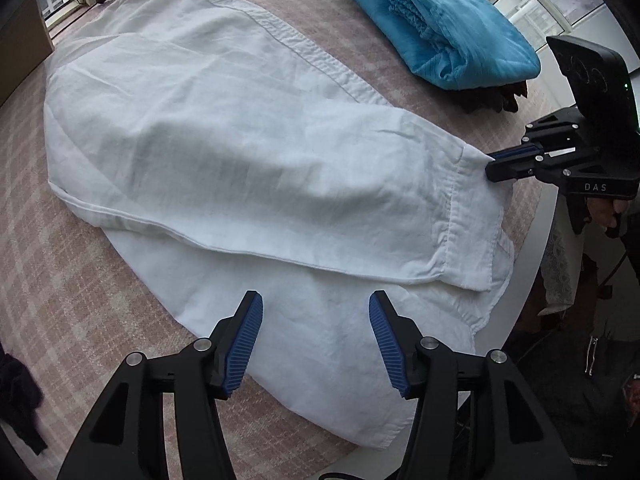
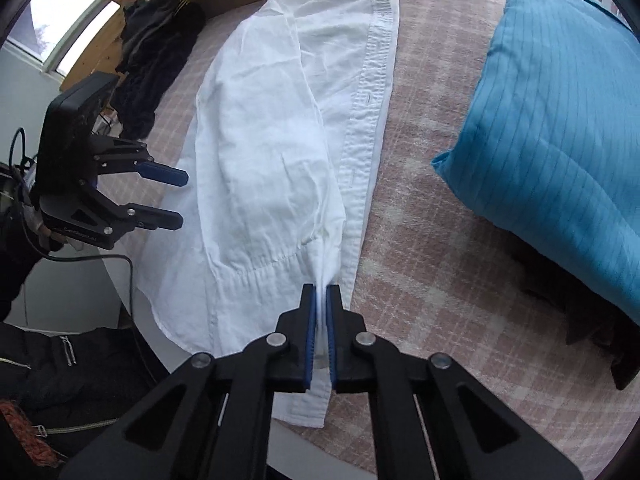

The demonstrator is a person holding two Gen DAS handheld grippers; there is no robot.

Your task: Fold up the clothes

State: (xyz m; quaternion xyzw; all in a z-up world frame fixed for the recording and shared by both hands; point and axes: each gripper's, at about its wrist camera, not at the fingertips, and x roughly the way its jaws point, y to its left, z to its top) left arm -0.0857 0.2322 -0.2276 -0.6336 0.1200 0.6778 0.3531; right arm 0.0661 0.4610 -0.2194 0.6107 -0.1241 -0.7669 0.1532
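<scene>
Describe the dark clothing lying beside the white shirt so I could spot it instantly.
Start at the pink checked tablecloth with the long white button-up shirt spread along it. Past the shirt's far side, near a wooden board, lies a crumpled black garment. Unlike the folded bright blue fabric opposite, it is dark and unfolded.

You can read only two markings here, and both stand on the tools you hold. Take the white linen shirt as your landmark. At its cuff end, the black two-finger right gripper carries the pale capitals "DAS" on the flat black plate of its body, just behind the fingers. Off the shirt's other long edge, your black two-finger left gripper bears a line of small light lettering along the lower edge of its body; it seems to begin "Gen", but it is too small and blurred for you to read for certain. The shirt itself shows no readable label.
</scene>
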